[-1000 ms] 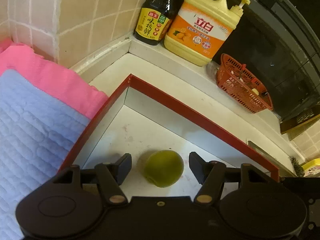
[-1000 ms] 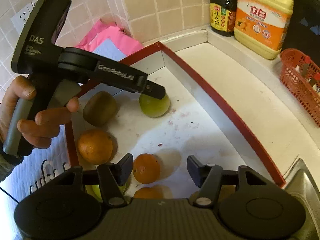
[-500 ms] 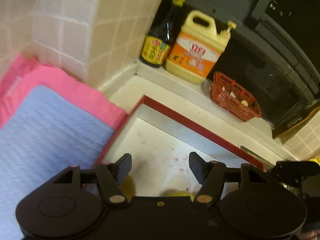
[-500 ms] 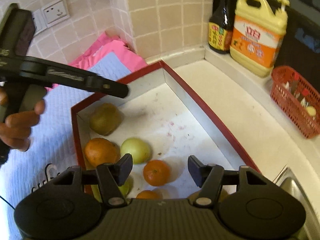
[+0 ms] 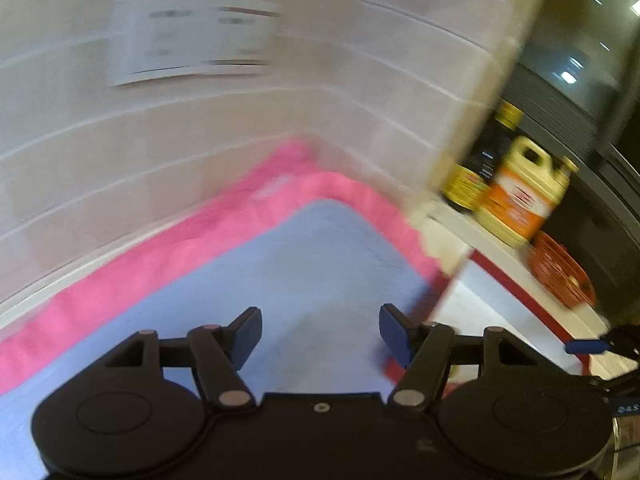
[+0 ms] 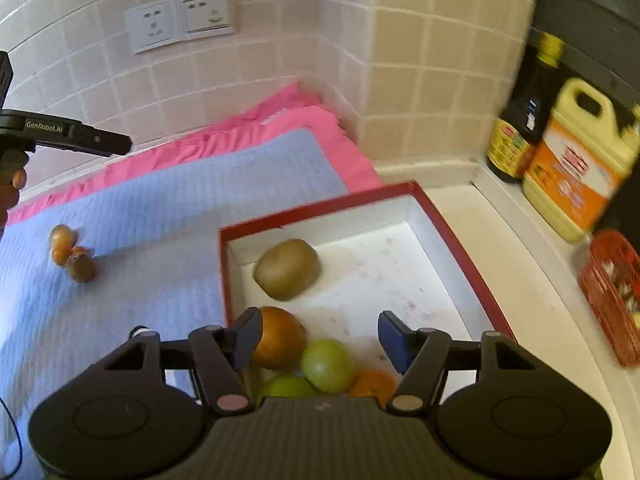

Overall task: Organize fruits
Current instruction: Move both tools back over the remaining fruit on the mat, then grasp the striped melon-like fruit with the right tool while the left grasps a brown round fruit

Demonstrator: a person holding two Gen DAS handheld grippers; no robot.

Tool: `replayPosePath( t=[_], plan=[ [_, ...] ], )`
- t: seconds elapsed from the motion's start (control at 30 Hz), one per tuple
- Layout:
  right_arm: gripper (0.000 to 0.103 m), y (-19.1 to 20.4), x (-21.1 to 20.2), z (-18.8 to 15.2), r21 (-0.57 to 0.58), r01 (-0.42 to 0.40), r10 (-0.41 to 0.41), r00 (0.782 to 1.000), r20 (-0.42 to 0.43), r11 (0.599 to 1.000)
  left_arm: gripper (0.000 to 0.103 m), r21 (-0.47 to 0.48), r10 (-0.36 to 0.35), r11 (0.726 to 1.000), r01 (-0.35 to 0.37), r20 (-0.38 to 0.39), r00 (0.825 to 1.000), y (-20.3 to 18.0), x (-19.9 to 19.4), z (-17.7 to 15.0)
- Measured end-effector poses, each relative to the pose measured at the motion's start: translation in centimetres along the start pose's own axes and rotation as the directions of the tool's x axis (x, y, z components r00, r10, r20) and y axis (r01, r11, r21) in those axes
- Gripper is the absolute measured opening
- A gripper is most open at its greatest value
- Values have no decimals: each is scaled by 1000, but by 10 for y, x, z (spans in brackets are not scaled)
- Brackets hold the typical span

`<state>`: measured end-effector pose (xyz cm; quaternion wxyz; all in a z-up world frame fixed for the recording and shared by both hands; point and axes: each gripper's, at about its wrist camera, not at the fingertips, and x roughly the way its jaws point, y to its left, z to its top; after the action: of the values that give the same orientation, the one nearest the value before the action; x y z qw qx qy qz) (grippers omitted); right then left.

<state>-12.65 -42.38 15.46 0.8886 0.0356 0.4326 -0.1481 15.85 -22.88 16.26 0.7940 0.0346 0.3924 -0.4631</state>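
Observation:
A red-rimmed white tray [image 6: 320, 206] holds a brown kiwi [image 6: 287, 268], an orange [image 6: 280, 338], two green fruits [image 6: 328, 366] and a mandarin [image 6: 372, 386], bunched at its near end. My right gripper [image 6: 320, 334] hovers above that bunch, its jaws opening and touching no fruit. Small brown and orange fruits [image 6: 80, 266] lie on the blue cloth [image 6: 160, 240] to the left. My left gripper [image 5: 320, 332] hangs over the blue cloth [image 5: 312, 264] in a blurred view, jaws opening with nothing between them. In the right wrist view it [image 6: 116, 145] shows at the far left.
A pink cloth [image 6: 280, 120] lies under the blue one against the tiled wall with its sockets [image 6: 180, 18]. A dark bottle [image 6: 520, 128], a yellow detergent jug [image 6: 576, 176] and a red basket [image 6: 612, 292] stand along the right counter. A hand [image 6: 12, 188] holds the left gripper.
The left gripper has swung left and up, away from the tray and the green fruit, to over the blue cloth. The green fruit now lies with the others. The right gripper has drawn back and risen.

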Motion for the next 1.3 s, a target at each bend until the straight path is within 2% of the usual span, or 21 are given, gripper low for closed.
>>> replayPosePath(
  t=[0.13,0.33,0.47,0.57,0.63,0.73,0.8,0.97,1.0,1.2,1.3],
  plan=[
    [66,22,1,14,-74,-35,35,999,1,997,77,-75,56,996,-54,12,998,45,-20,-15],
    [66,68,9,40,-204,-102,106,994,13,974,77,-194,127,973,-125,1,992,95,-37,-46],
    [67,98,23,47,-272,-145,148,989,-11,951,77,-246,231,943,-226,-5,973,121,-43,-62],
    [67,120,41,49,-295,-214,208,977,-52,931,77,-301,254,919,-254,-40,966,144,-40,-71],
    [67,131,53,48,-283,-287,273,958,-88,915,77,-321,257,908,-269,-78,963,153,-31,-76],
    [67,148,70,49,-261,-411,397,911,-107,873,77,-318,265,902,-291,-123,956,157,-19,-85],
    [67,162,80,48,-274,-452,439,892,-110,849,77,-330,254,899,-287,-142,957,158,-13,-92],
    [67,201,110,50,-308,-473,452,881,-140,826,77,-317,267,896,-312,-178,947,159,-1,-106],
    [67,206,115,50,-282,-454,440,891,-115,845,77,-310,271,896,-317,-181,945,159,0,-109],
    [67,231,150,51,-270,-501,474,866,-161,822,77,-308,277,899,-312,-152,949,156,-4,-117],
    [67,243,165,48,-271,-498,465,867,-182,823,68,-320,284,894,-314,-136,949,158,-8,-120]
  ],
)
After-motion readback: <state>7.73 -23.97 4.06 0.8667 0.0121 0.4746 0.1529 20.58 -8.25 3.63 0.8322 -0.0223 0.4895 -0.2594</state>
